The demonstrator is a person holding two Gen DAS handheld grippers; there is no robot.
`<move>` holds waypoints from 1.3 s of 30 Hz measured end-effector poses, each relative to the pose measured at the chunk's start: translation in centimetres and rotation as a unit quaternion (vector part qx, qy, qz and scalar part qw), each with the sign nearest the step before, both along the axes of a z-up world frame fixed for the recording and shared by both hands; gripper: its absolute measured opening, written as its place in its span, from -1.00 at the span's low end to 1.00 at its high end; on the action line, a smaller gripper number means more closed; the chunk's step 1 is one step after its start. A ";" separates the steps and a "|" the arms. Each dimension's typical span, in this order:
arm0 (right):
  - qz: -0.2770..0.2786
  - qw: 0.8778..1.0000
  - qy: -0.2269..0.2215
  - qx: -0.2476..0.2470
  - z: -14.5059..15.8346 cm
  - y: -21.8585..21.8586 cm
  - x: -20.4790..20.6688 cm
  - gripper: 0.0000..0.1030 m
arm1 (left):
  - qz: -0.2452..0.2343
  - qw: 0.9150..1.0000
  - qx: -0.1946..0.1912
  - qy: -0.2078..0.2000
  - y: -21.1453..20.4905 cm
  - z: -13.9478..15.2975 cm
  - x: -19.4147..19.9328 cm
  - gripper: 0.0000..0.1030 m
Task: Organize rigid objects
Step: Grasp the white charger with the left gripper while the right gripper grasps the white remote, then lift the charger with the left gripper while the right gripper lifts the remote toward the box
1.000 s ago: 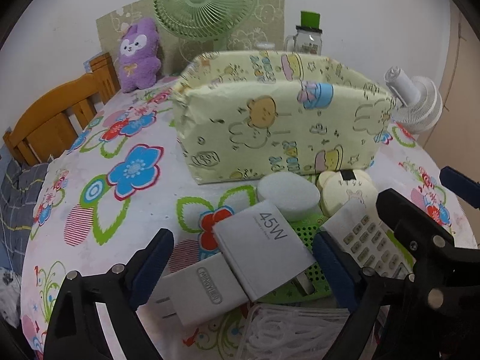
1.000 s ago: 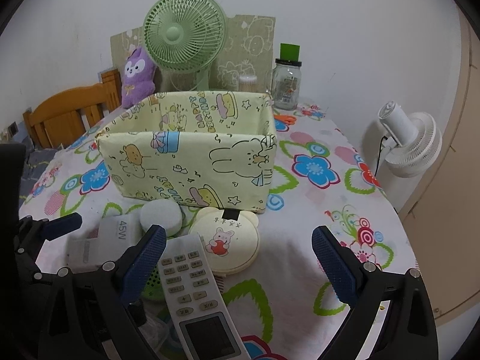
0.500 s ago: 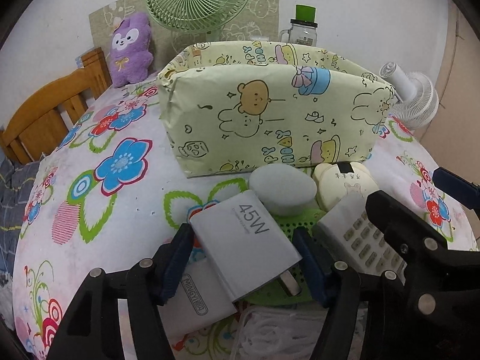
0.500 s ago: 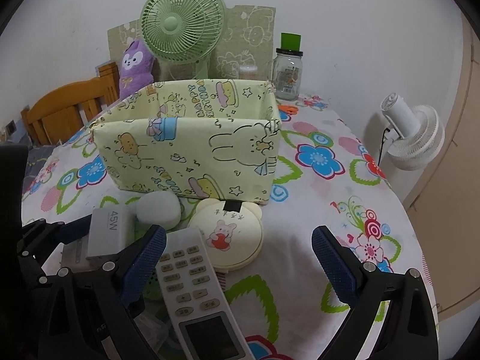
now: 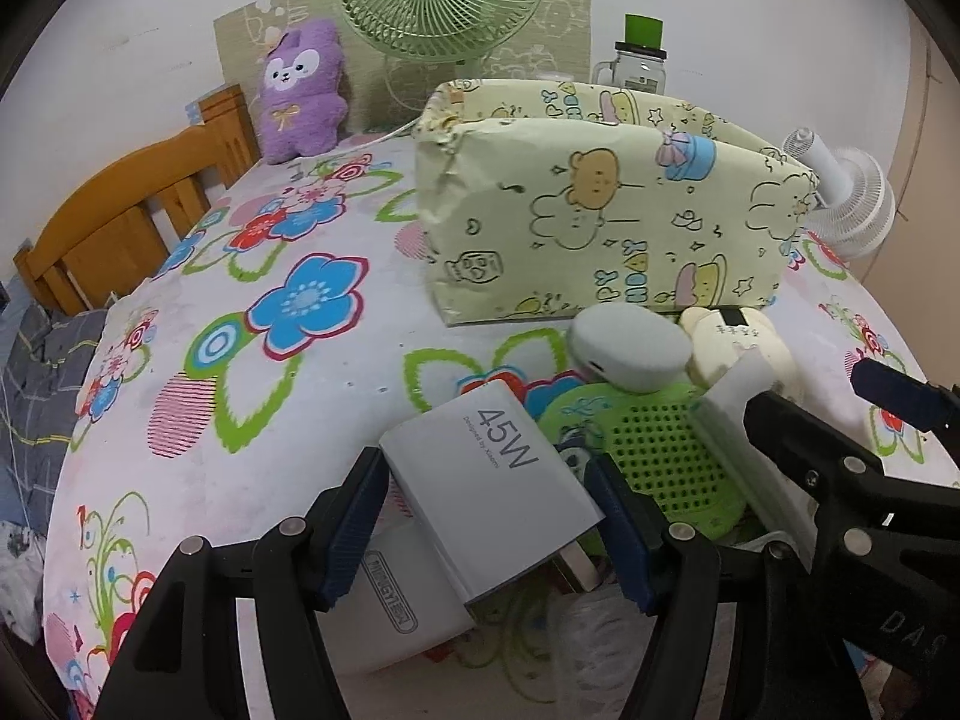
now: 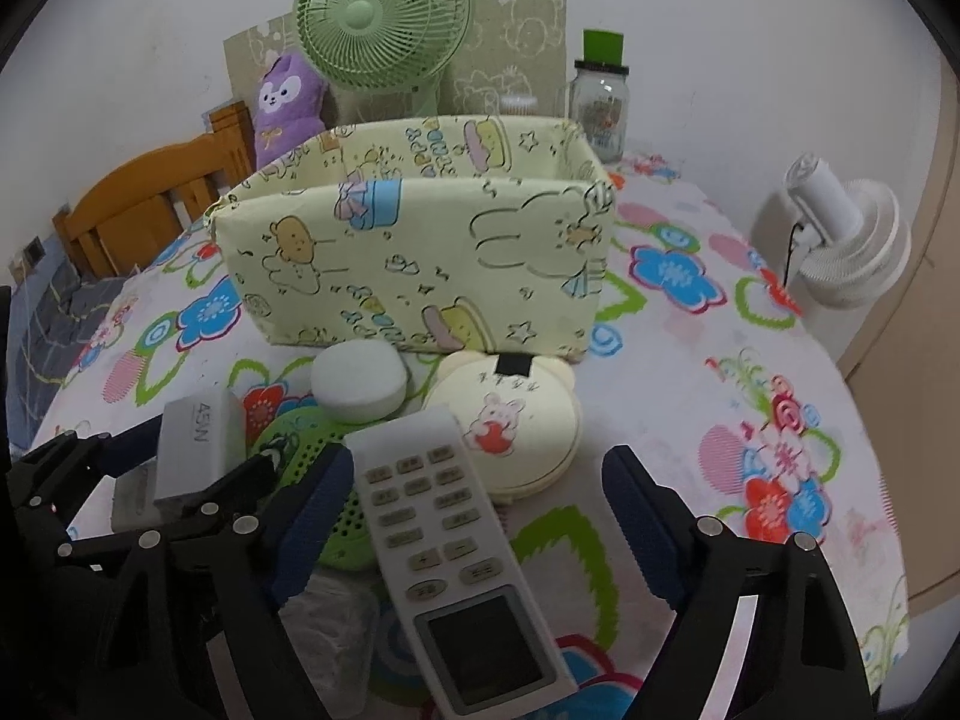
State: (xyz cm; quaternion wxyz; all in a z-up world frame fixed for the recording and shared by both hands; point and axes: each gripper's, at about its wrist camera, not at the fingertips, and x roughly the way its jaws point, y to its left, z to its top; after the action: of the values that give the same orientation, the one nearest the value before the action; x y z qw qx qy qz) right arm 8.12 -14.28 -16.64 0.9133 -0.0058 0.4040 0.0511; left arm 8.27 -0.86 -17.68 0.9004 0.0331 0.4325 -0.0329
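My left gripper [image 5: 486, 480] is shut on a grey 45W charger [image 5: 492, 498], its blue pads pressing both sides. The charger sits tilted over a second white charger [image 5: 396, 606]. A white remote [image 6: 444, 516] lies between the closing jaws of my right gripper [image 6: 480, 468]; the left pad is close beside it and the right pad stands well clear. Just beyond are a round white case [image 6: 357, 381], a cream bear-shaped compact [image 6: 510, 420] and a green perforated piece [image 5: 654, 450]. Behind them stands an open yellow cartoon-print box [image 6: 420, 264].
A green fan [image 6: 384, 18], a purple plush [image 6: 285, 102] and a glass jar [image 6: 600, 114] line the back of the flowered table. A white fan [image 6: 840, 240] stands off the right edge and a wooden chair [image 5: 120, 222] off the left. A clear bag [image 6: 336, 618] lies near me.
The left jaws closed onto the 45W charger, which now sits raised and tilted between the pads. The right jaws have narrowed around the remote.
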 end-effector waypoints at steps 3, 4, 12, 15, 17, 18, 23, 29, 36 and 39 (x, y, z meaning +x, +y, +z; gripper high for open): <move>0.006 1.000 0.004 0.005 -0.2 0.2 0.0 0.68 | -0.002 1.000 0.003 -0.003 0.3 0.0 -0.2 0.35; 0.007 1.000 0.006 0.005 -0.4 0.3 0.0 0.67 | -0.003 1.000 0.005 -0.004 0.3 0.0 -0.3 0.36; -0.008 0.999 0.035 0.031 -1.7 0.6 1.1 0.33 | -0.006 1.000 0.010 -0.009 0.2 0.0 -0.3 0.35; -0.008 1.000 0.024 0.014 -1.5 1.2 1.2 0.00 | -0.009 1.000 0.003 -0.006 0.0 0.0 -0.1 0.35; -0.009 0.999 0.025 0.018 -1.5 1.1 1.4 -0.02 | -0.008 1.000 -0.001 -0.005 -0.1 0.0 0.1 0.35; -0.011 0.999 0.025 0.018 -1.5 1.0 1.5 -0.02 | -0.010 1.000 -0.001 -0.004 -0.2 0.0 0.3 0.35; -0.012 1.000 0.013 0.007 -0.8 0.9 1.9 -0.04 | -0.017 1.000 -0.015 0.002 -0.7 0.3 1.0 0.35; -0.011 1.000 0.001 0.010 0.5 0.6 2.0 -0.05 | -0.025 1.000 -0.012 -0.011 -1.7 1.4 1.2 0.35; -0.009 1.000 -0.020 0.008 2.7 0.4 1.3 -0.06 | -0.025 0.999 -0.009 -0.031 -2.2 3.3 0.6 0.35; -0.007 1.000 -0.029 0.008 3.5 0.4 0.9 -0.06 | -0.025 0.999 -0.005 -0.041 -2.4 4.1 0.1 0.35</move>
State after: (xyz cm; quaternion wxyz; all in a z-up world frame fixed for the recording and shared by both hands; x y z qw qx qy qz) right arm 8.99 -13.90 -13.15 0.9251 0.0028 0.3766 0.0478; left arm 8.41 -3.25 -13.57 0.9163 0.0404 0.3944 -0.0559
